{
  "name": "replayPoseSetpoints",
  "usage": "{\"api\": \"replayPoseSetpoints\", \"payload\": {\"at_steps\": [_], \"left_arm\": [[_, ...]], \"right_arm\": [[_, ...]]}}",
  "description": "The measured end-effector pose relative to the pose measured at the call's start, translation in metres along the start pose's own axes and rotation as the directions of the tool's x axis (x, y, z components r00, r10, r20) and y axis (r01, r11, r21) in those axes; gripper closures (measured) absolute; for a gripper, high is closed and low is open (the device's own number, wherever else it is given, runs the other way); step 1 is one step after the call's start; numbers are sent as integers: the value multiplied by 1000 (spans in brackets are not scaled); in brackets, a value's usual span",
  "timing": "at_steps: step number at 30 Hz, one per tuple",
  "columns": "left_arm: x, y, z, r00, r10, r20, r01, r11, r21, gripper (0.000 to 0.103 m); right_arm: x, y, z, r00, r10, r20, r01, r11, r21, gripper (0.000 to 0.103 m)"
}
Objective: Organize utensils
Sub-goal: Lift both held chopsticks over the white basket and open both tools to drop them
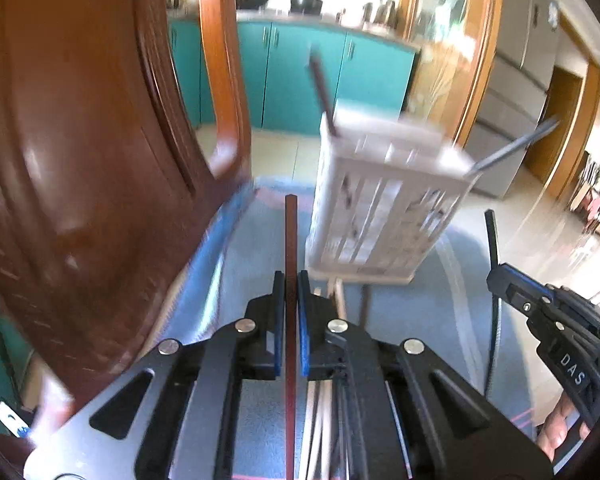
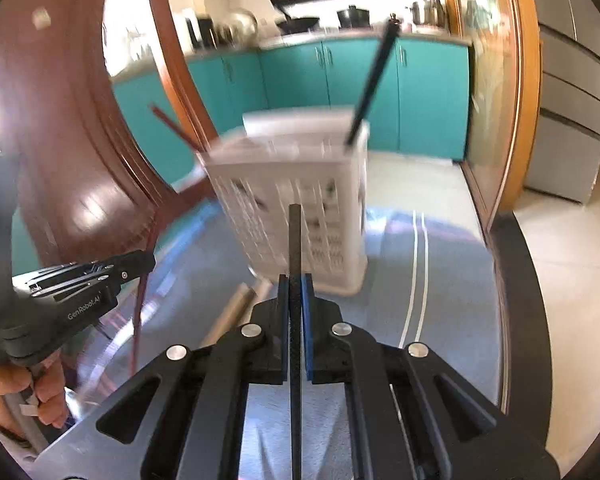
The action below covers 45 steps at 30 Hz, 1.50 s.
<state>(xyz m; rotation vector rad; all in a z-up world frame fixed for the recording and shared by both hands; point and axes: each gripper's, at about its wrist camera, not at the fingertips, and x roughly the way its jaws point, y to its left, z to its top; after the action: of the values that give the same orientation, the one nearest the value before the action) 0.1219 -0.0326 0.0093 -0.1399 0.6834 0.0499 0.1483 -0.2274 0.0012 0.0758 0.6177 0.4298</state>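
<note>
A white slotted utensil holder [image 1: 384, 200] stands on the blue table; it also shows in the right wrist view [image 2: 296, 204]. One reddish-brown chopstick [image 1: 322, 88] and one black chopstick [image 1: 516, 145] stick out of it. My left gripper [image 1: 291, 280] is shut on a reddish-brown chopstick [image 1: 291, 240] that points at the holder. My right gripper [image 2: 296, 284] is shut on a black chopstick [image 2: 295, 240], just in front of the holder. Each gripper shows in the other's view, right gripper [image 1: 496, 276], left gripper [image 2: 146, 264].
A brown wooden chair [image 1: 80, 160] stands close on the left. Pale chopsticks [image 2: 236, 312] lie on the table before the holder. Teal kitchen cabinets [image 2: 340, 80] are behind. The table's dark edge [image 2: 516, 300] curves on the right, above a tiled floor.
</note>
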Motion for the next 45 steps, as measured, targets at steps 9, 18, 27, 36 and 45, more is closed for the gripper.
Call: {"api": "replayPoseSetpoints", "payload": {"at_steps": [9, 18, 27, 36, 45], "left_arm": [[-110, 10, 62, 957, -144, 254, 153, 988, -15, 96], [-147, 38, 121, 814, -186, 550, 305, 943, -133, 96], [-78, 40, 136, 851, -151, 503, 294, 930, -219, 96], [-14, 8, 134, 894, -47, 446, 154, 966, -207, 96], [11, -12, 121, 931, -27, 365, 82, 987, -136, 96]], "right_arm": [[-85, -11, 63, 967, 136, 216, -161, 982, 100, 96], [-120, -9, 161, 865, 26, 501, -72, 995, 73, 96], [-15, -15, 138, 935, -78, 346, 56, 996, 72, 96], [7, 0, 109, 956, -87, 281, 88, 996, 9, 96], [-11, -6, 103, 951, -93, 294, 92, 996, 19, 77]]}}
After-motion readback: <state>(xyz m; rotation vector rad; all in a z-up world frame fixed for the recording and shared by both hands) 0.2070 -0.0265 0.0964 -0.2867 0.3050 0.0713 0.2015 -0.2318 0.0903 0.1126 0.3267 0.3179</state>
